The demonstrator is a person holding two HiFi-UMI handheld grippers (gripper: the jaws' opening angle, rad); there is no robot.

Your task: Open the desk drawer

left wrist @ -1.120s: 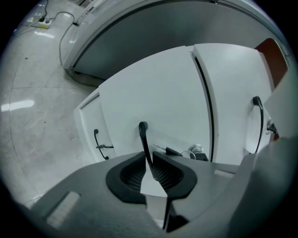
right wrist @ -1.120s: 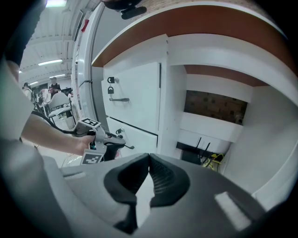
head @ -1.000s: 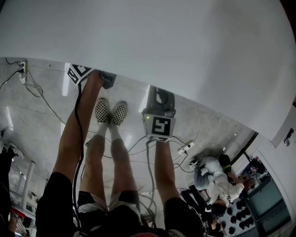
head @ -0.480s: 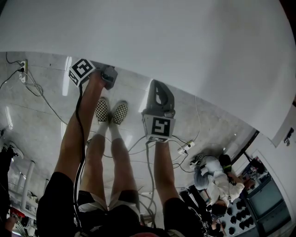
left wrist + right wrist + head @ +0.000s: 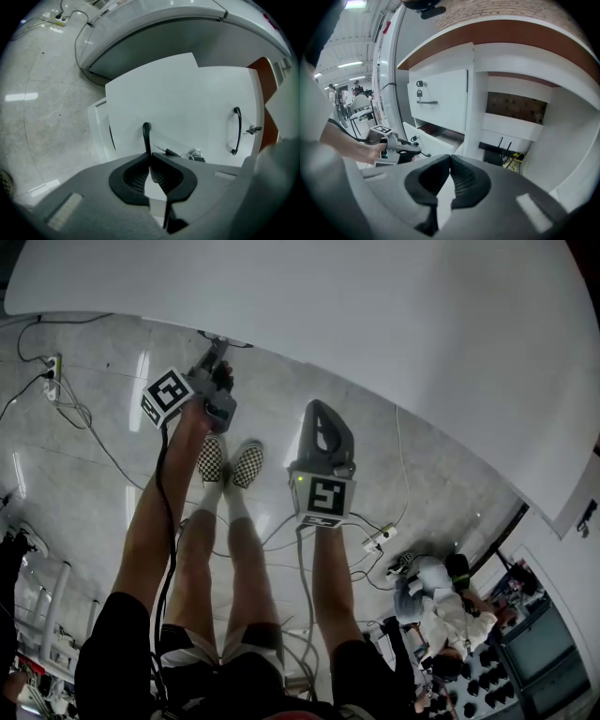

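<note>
My left gripper (image 5: pixel 221 351) reaches under the white desk top (image 5: pixel 375 315). In the left gripper view the left gripper (image 5: pixel 150 157) is shut on the thin black handle (image 5: pixel 146 136) of a white drawer front (image 5: pixel 178 98); its jaws have just been closing on that handle. The drawer (image 5: pixel 429 136) stands pulled partway out of the cabinet, and its side wall (image 5: pixel 99 131) shows. My right gripper (image 5: pixel 322 423) hangs in front of the desk edge, and the right gripper (image 5: pixel 450 161) is shut with nothing between its pads.
A second drawer front carries a black handle (image 5: pixel 236 131) and a key in its lock (image 5: pixel 253 128). Cables and a power strip (image 5: pixel 52 367) lie on the floor. My checkered shoes (image 5: pixel 230 465) stand below the desk. A person (image 5: pixel 441 606) sits at lower right.
The left gripper has come back toward me from under the desk edge, and the drawer handle has come out with it. The right gripper has stayed in place.
</note>
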